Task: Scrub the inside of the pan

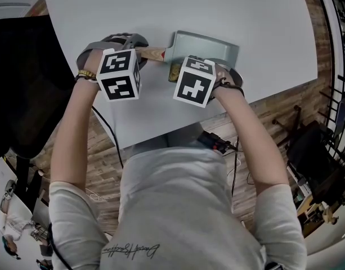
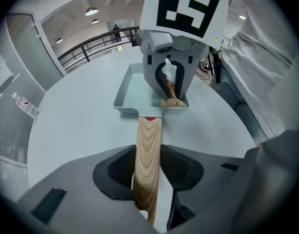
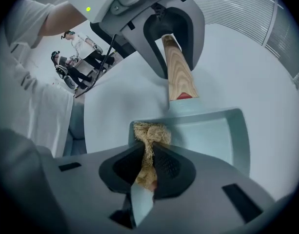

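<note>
A pale blue-grey rectangular pan [image 1: 209, 47] [image 2: 134, 89] [image 3: 212, 130] lies on the white table, its wooden handle [image 1: 151, 53] [image 2: 148, 155] [image 3: 178, 72] pointing left. My left gripper [image 1: 139, 58] [image 2: 148, 172] is shut on that handle. My right gripper [image 1: 180, 72] [image 3: 148, 167] is shut on a tan fibrous scrubber [image 2: 172, 99] [image 3: 149, 135]. The scrubber's tuft rests at the near inside corner of the pan, by the handle end.
The round white table [image 1: 104, 27] has its edge close to the person's body. Wooden floor [image 1: 104, 162], dark chairs and cables lie below the table edge. People and equipment stand far off in the right gripper view.
</note>
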The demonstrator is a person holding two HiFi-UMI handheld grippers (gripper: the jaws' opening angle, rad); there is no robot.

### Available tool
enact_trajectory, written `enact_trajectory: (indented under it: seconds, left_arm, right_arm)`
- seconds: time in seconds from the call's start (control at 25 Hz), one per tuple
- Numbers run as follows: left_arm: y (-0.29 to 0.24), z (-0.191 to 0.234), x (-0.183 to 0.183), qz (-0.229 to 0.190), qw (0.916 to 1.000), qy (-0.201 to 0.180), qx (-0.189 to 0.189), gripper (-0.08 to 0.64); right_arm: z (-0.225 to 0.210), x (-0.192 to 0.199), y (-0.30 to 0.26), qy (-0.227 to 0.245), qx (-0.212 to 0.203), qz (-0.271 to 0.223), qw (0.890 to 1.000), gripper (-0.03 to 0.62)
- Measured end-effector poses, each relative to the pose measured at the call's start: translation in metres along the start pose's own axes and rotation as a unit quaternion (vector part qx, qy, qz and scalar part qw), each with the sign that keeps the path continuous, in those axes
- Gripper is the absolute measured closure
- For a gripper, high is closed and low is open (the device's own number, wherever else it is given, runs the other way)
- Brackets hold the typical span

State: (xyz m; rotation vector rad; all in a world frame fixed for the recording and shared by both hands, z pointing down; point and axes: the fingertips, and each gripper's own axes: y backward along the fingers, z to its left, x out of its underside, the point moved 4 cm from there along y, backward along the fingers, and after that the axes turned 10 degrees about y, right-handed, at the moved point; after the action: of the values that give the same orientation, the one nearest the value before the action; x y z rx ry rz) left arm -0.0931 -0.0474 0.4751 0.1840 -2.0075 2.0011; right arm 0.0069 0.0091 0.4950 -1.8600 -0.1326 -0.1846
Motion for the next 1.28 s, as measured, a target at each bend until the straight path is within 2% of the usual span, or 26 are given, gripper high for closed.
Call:
enact_trajectory:
  seconds: [0.24,0.36,0.44,0.52,0.68,1.0,1.28]
  left_arm:
    - [0.001,0.0,0.0,0.003,1.0,0.002,0.001,0.4]
    - [0.0,-0.001,-0.001,0.007,1.0,-0.001,0.005,0.4]
    - [0.0,-0.001,-0.001,0.01,0.9999,-0.002,0.007,0.4]
    - [0.001,-0.002,0.0,0.014,0.9999,-0.004,0.008,0.4]
    - [0.003,-0.003,-0.001,0.016,0.9998,-0.009,0.006,0.402]
    - [0.001,-0.002,-0.001,0.018,0.9997,-0.013,0.005,0.402]
    - [0.001,-0.001,0.0,0.02,0.9998,-0.002,0.005,0.402]
  right_arm:
    - [0.002,-0.001,0.0,0.0,0.016,-0.001,1.0,0.528]
    - [0.003,0.001,0.001,0.014,0.069,-0.004,0.997,0.528]
    - [0.004,0.002,0.002,0.037,0.12,0.003,0.992,0.526]
    - [0.005,0.002,0.001,0.058,0.152,0.01,0.987,0.526]
    - [-0.004,0.005,0.003,0.054,0.168,0.004,0.984,0.523]
    - [-0.065,0.023,0.02,0.035,0.248,0.018,0.968,0.523]
    - [-0.076,0.026,0.024,0.03,0.269,0.024,0.962,0.525]
